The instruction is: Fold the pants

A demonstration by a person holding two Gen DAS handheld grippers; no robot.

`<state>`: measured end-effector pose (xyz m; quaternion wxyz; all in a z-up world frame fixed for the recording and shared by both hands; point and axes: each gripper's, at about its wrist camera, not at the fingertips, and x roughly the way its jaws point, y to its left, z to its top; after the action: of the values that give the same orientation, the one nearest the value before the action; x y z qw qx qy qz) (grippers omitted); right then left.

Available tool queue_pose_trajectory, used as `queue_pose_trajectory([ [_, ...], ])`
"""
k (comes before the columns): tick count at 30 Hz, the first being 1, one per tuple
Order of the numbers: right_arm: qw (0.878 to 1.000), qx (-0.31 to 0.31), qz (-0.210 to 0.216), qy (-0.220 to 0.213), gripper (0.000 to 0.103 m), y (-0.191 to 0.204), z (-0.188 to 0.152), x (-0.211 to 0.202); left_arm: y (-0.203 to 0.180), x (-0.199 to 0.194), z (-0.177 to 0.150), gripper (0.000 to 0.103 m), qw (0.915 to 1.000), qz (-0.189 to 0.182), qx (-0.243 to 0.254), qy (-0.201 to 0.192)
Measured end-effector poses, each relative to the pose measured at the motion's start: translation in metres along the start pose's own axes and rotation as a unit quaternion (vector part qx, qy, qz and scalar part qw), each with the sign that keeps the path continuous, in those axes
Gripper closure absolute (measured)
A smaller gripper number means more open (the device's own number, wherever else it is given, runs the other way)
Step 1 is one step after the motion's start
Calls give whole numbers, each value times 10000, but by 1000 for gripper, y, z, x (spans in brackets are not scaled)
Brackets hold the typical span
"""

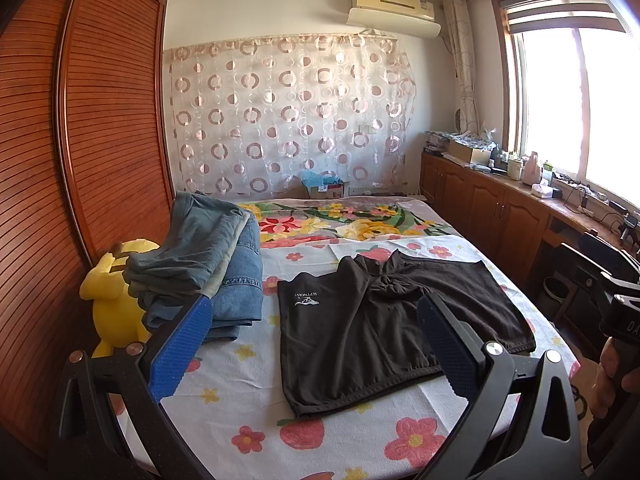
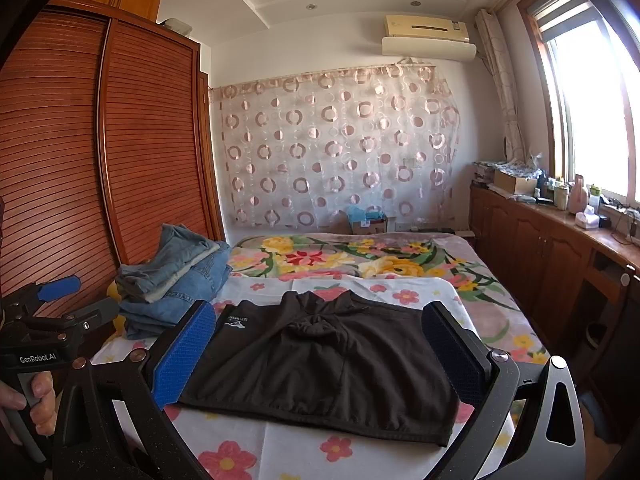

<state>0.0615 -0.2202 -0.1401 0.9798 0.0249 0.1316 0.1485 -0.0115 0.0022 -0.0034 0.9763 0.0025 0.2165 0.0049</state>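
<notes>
The black pants (image 2: 320, 364) are spread unfolded on the flowered bedsheet (image 2: 256, 436) at lower centre. Nothing is gripped: the left gripper (image 1: 312, 344) and right gripper (image 2: 316, 344) are held wide apart above them. All folding seemingly remains; jeans (image 1: 208, 268) are stacked at left.

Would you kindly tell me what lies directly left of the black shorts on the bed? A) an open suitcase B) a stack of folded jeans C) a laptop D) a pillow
B: a stack of folded jeans sits left of the black shorts, beside a yellow plush toy.
</notes>
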Motion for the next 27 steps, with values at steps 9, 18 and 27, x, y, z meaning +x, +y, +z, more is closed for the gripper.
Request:
queue_pose_trajectory([
  [9, 10000, 2, 7, 2, 0, 0, 0, 0, 0, 0, 0, 1, 10000, 0, -2, -9],
  [18, 10000, -3, 21, -2, 0, 0, 0, -2, 0, 1, 1, 1, 10000, 4, 5, -14],
  [27, 10000, -3, 28, 0, 0, 1, 1, -1, -1, 1, 1, 1, 10000, 3, 6, -21],
])
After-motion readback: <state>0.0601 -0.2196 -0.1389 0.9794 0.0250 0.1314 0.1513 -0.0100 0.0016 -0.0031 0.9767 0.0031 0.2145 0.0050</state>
